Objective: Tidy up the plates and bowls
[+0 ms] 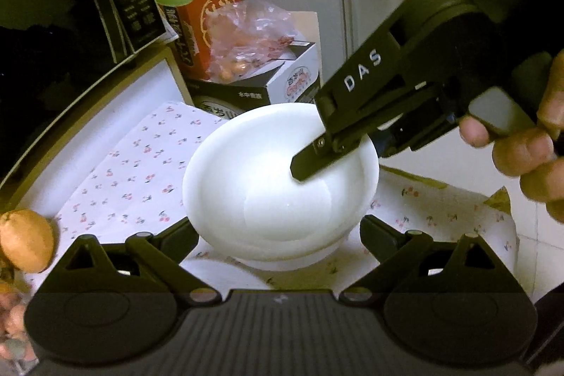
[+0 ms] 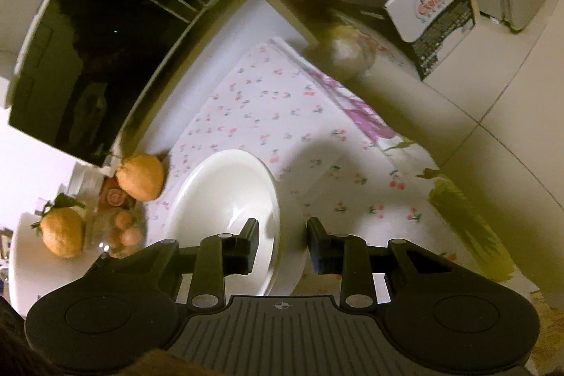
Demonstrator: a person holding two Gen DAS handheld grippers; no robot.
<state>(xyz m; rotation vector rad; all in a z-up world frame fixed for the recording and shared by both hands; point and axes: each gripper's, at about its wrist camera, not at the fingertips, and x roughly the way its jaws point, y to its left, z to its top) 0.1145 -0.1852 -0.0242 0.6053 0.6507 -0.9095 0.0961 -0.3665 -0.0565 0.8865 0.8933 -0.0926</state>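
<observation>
Surface: a worktop under a white cloth printed with small cherries (image 1: 134, 171), a black glass-fronted microwave oven (image 1: 53, 41) at its left and printed cartons (image 1: 292, 76) at the back.
Task's thing: a glossy white round bowl (image 1: 268, 199) sits near the front of the cloth, mouth up and empty. A second white edge shows under it; foot ring or another dish, I cannot tell.
Right tongs (image 2: 282, 245): drawn narrow across the bowl's rim, one finger inside the bowl, the other outside. From the right wrist view they read as clamped on the wall. The person's right hand (image 1: 528, 157) grips the handle.
Left tongs (image 1: 278, 231): spread wide, one finger on each side of the bowl's lower wall. Their tips are hidden under the rim, so I cannot tell whether the pads press.
Nearby: a rough-skinned orange (image 2: 141, 177) lies just beside the bowl, by the microwave's corner.
Step in hand: by my reading, taking the bowl up by its rim to move it to its place.
Next move calls for: a level carry, since a one-sided rim hold lets the bowl tip. The left tongs could steady the far side. The path should clear the orange, and the bowl should come down centred on whatever it is to stack with.
</observation>
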